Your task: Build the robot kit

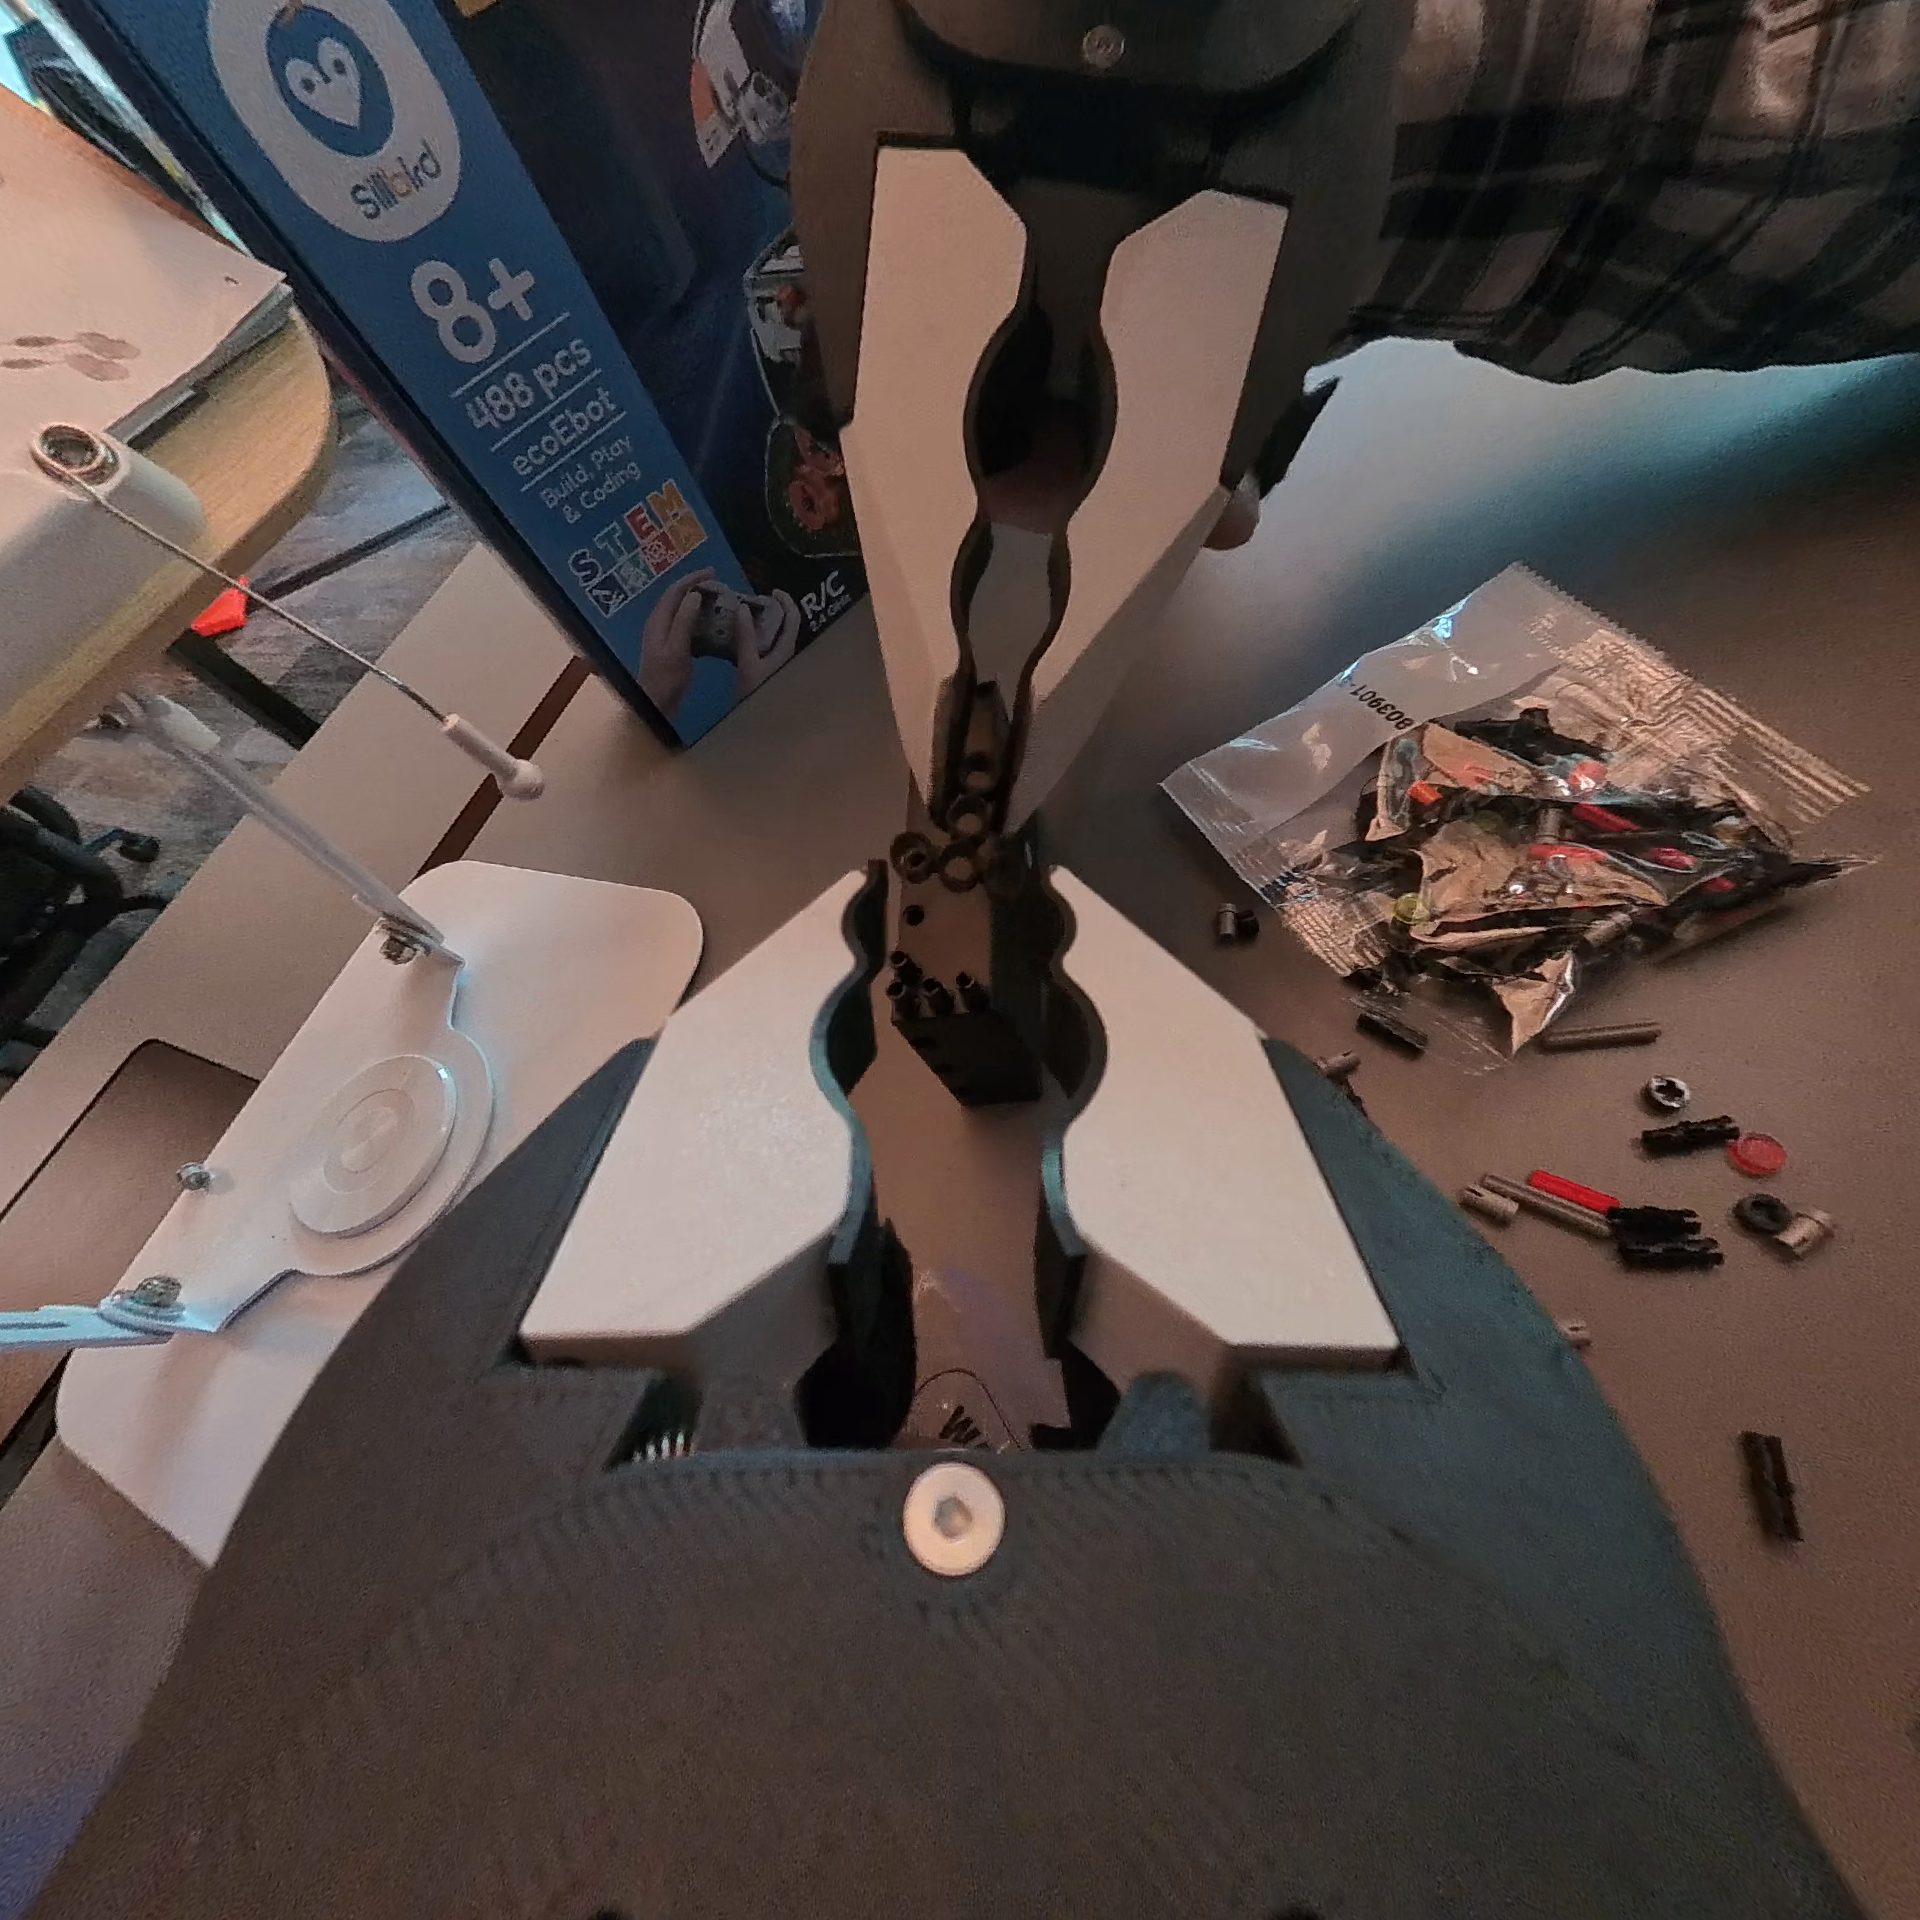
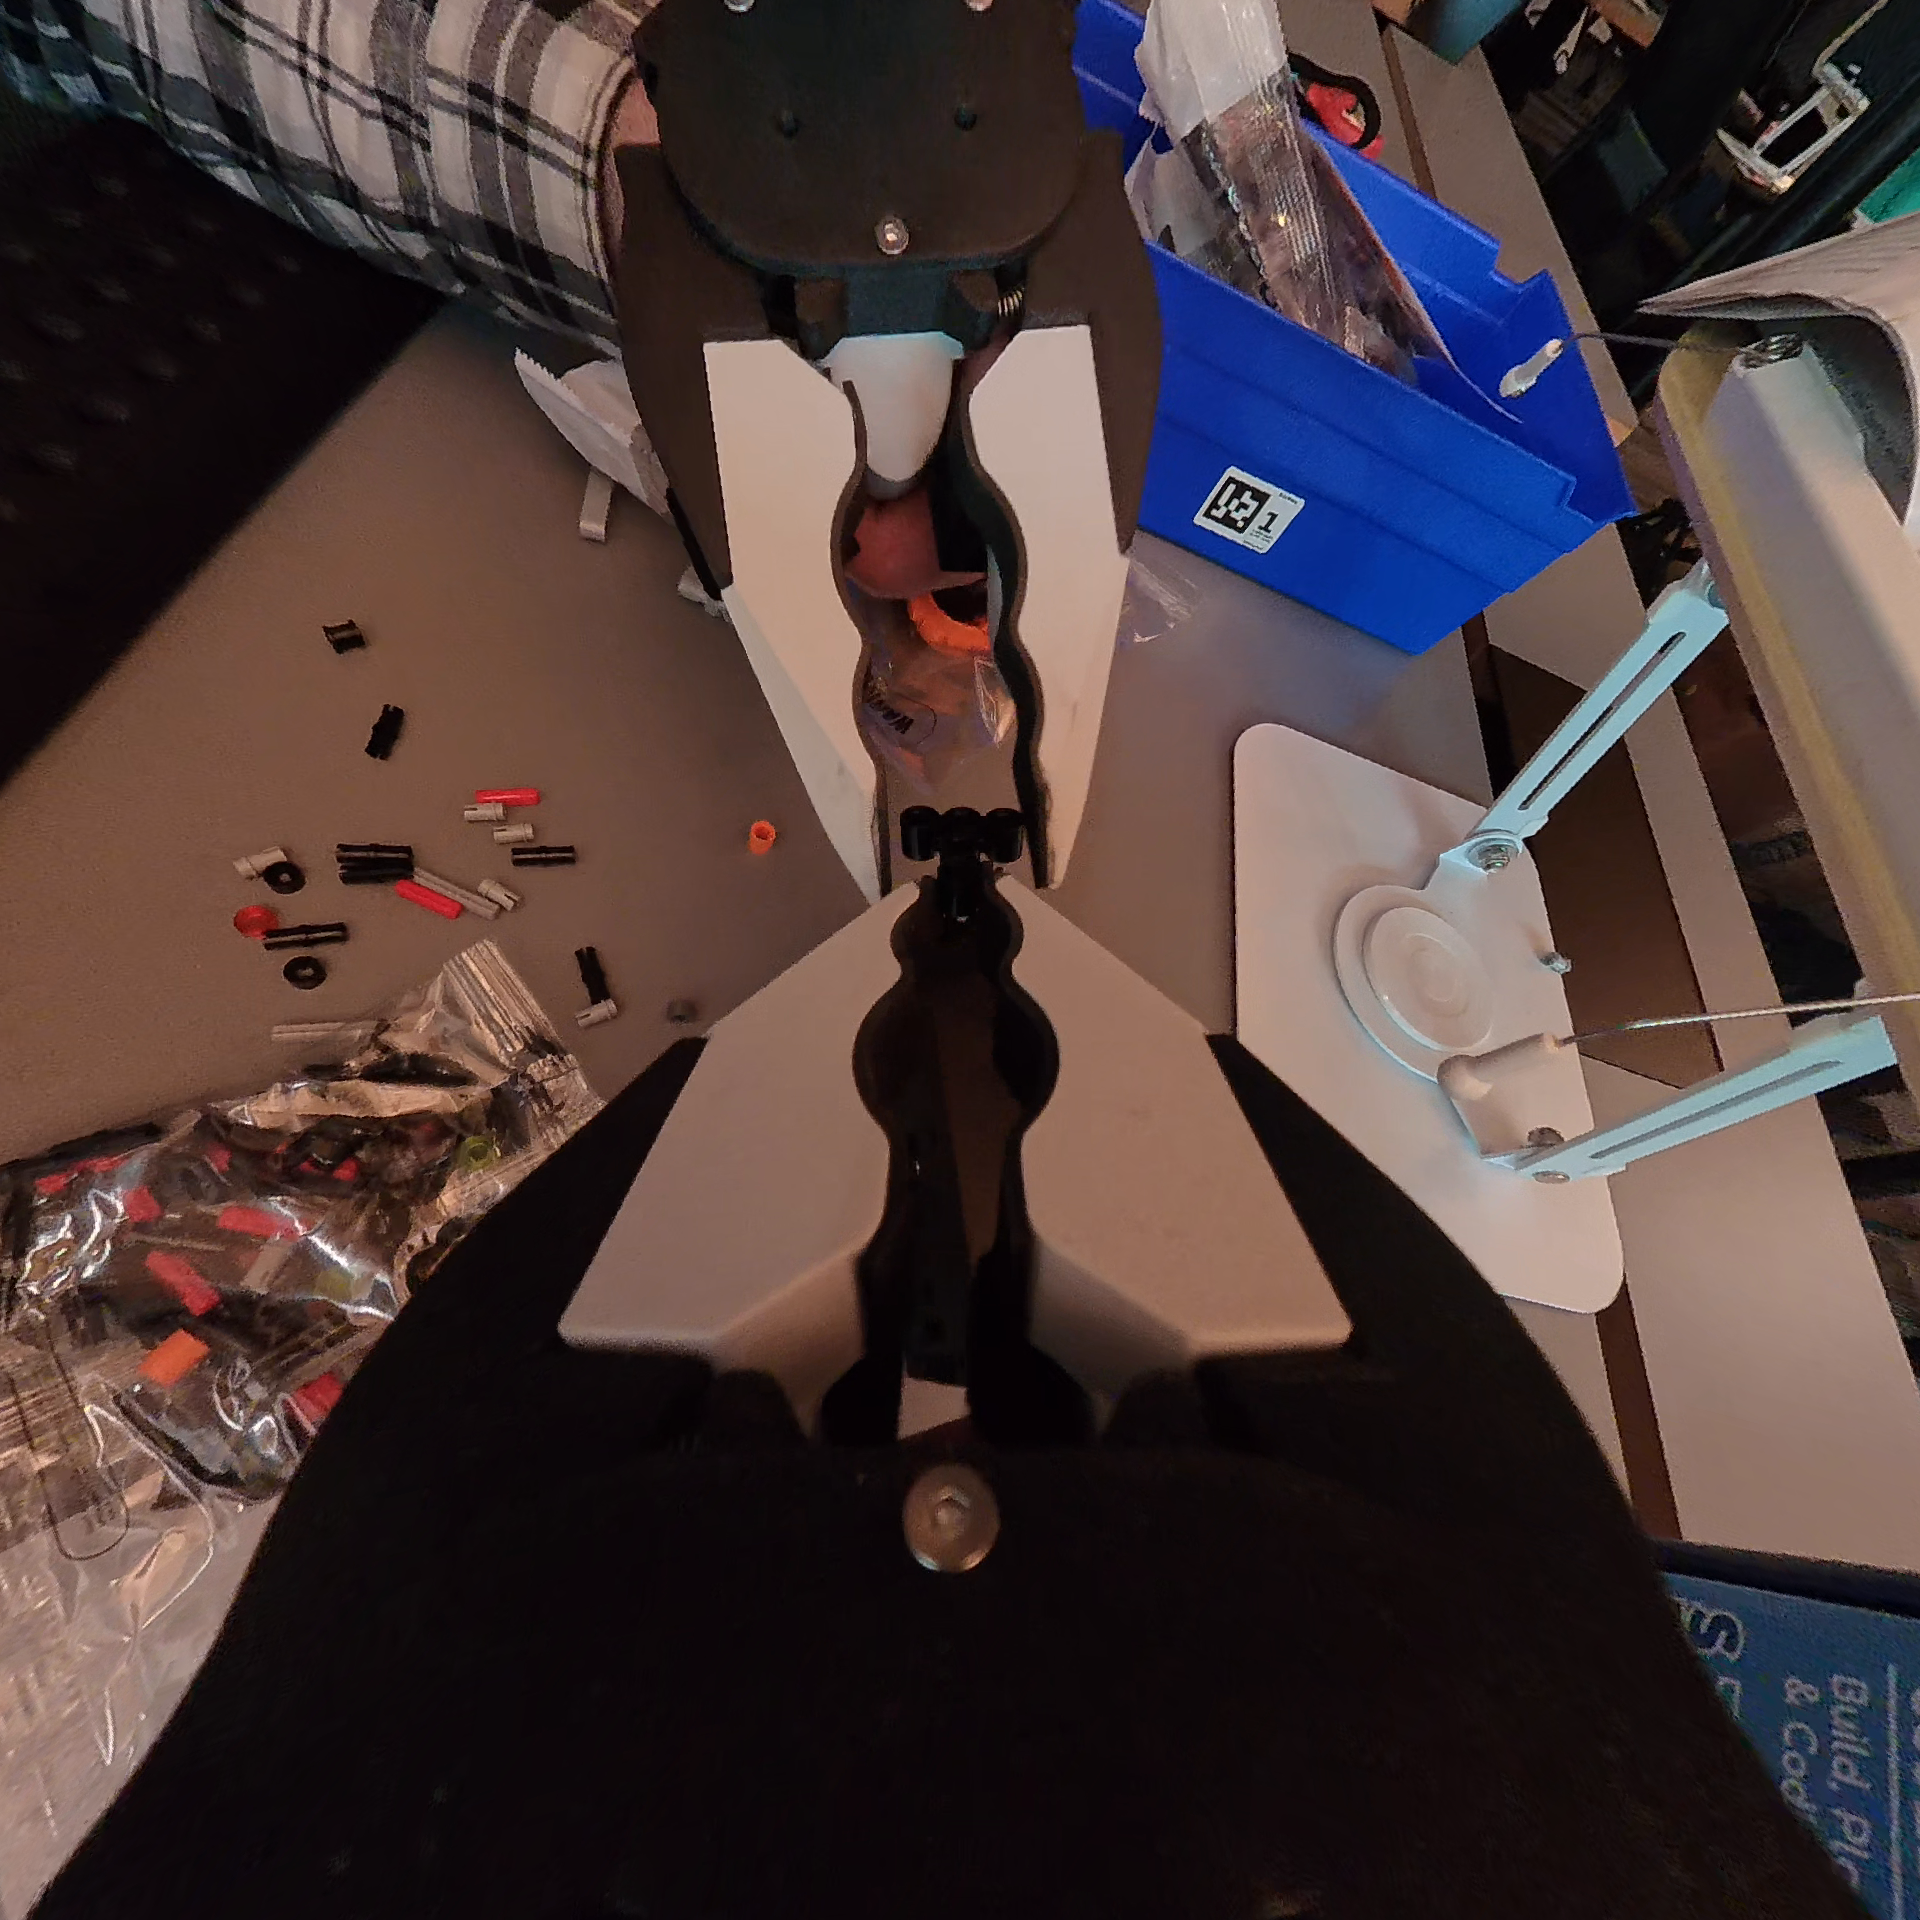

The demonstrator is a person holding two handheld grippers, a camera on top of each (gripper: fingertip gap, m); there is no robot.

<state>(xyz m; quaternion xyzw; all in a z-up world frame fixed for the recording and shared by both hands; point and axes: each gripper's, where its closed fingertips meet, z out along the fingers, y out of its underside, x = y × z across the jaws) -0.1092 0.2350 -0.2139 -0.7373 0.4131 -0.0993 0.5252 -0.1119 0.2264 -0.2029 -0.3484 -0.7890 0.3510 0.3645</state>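
Grippers meet tip to tip over the grey worktop (image 1: 1558,468). In the left wrist view, the left gripper (image 1: 961,904) rises from 6 o'clock, its white fingers (image 1: 727,1143) clamped on a black block part (image 1: 961,1029) with short studs and holes along its face. The right gripper (image 1: 971,769) comes down from 12 o'clock, its fingers drawn together on a black holed beam (image 1: 971,821) that touches the top of the block part.

In the right wrist view the roles swap: the right gripper (image 2: 961,894) sits at 6 o'clock, closed on the dark beam, though the gloom between the fingers makes the exact grip hard to judge. At its tip is a small black connector with round knobs (image 2: 961,831), right at the tips of the left gripper (image 2: 961,883) descending from 12 o'clock.

At 3 o'clock in the left wrist view lies a clear bag of small parts (image 1: 1538,831), with loose black, grey and red pins (image 1: 1652,1205) scattered below it towards 4 o'clock. A blue toy box (image 1: 499,395) stands at 11 o'clock, a white lamp base (image 1: 395,1122) at 9 o'clock. In the right wrist view a blue bin (image 2: 1351,488) sits at 1 o'clock, and a plaid sleeve (image 2: 364,135) crosses at 11 o'clock
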